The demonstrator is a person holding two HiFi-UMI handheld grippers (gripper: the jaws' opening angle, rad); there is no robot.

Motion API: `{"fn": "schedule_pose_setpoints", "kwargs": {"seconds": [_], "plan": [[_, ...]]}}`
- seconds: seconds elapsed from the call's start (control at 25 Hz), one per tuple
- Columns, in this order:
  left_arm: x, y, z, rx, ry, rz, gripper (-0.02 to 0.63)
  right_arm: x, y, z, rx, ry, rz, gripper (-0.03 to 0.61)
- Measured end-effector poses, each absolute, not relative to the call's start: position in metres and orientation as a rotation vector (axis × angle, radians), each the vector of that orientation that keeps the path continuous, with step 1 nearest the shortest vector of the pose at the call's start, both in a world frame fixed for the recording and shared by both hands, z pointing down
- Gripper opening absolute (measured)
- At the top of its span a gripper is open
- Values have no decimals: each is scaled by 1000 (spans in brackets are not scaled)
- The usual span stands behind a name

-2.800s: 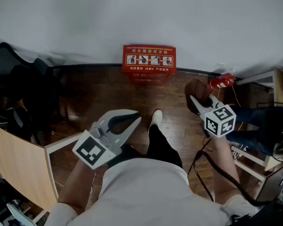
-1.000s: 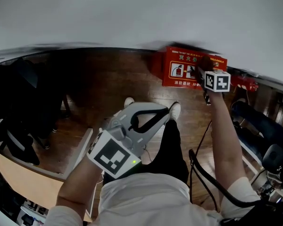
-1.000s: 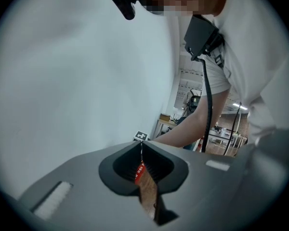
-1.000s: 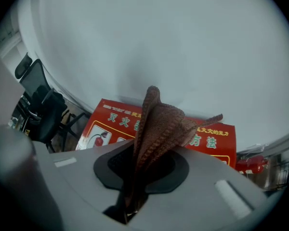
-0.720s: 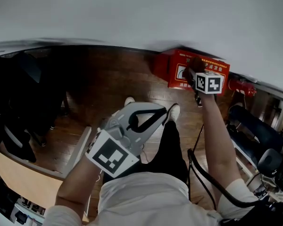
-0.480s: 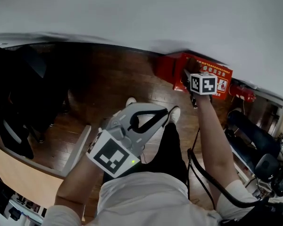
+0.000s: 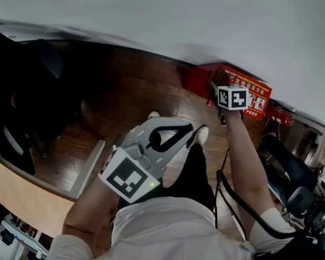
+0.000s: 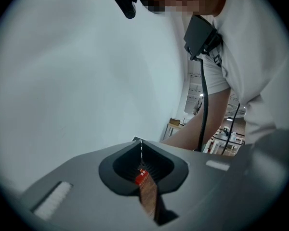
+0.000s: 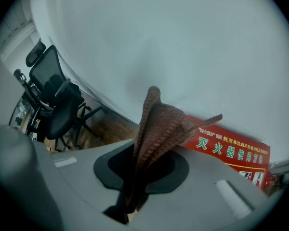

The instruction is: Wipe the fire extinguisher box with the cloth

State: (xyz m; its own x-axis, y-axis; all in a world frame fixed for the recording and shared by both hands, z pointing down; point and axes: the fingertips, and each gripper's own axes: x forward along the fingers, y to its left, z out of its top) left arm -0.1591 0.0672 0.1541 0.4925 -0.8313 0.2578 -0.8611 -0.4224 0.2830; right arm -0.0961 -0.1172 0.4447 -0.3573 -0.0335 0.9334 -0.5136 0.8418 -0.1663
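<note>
Right gripper clamps brown cloth, fire extinguisher box lower right — cloth indistinct in head view. Left gripper — jaws together, empty.

White T-shirt, black trousers; grey left tool and right tool carry black-and-white marker cubes.

The left gripper is held low, close to the body, its jaws brought together with nothing between them. The right arm is stretched forward, and the right gripper is clamped on the cloth.
</note>
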Motion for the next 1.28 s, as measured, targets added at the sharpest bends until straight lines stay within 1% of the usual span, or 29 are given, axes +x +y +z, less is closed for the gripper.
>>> {"fn": "schedule_pose_setpoints", "kwargs": {"seconds": [0.16, 0.32, 0.56, 0.72, 0.92, 1.04, 1.28], "plan": [[-159, 71, 150, 2382, -1409, 108, 9, -92, -117, 429, 425, -1907, 520, 51], [-149, 69, 143, 2420, -1383, 90, 9, -81, -108, 395, 406, -1944, 497, 51], [-110, 41, 132, 2499, -1280, 87, 9, -27, -108, 330, 361, -2011, 539, 51], [-62, 14, 129, 2609, -1146, 132, 9, 34, -120, 302, 327, -2048, 540, 52], [10, -32, 139, 2693, -1022, 164, 9, 118, -153, 291, 317, -2095, 593, 51], [60, -68, 152, 2708, -966, 221, 9, 160, -175, 294, 296, -2123, 616, 51], [164, -147, 177, 2711, -889, 238, 12, 222, -215, 326, 167, -2183, 681, 51]]}}
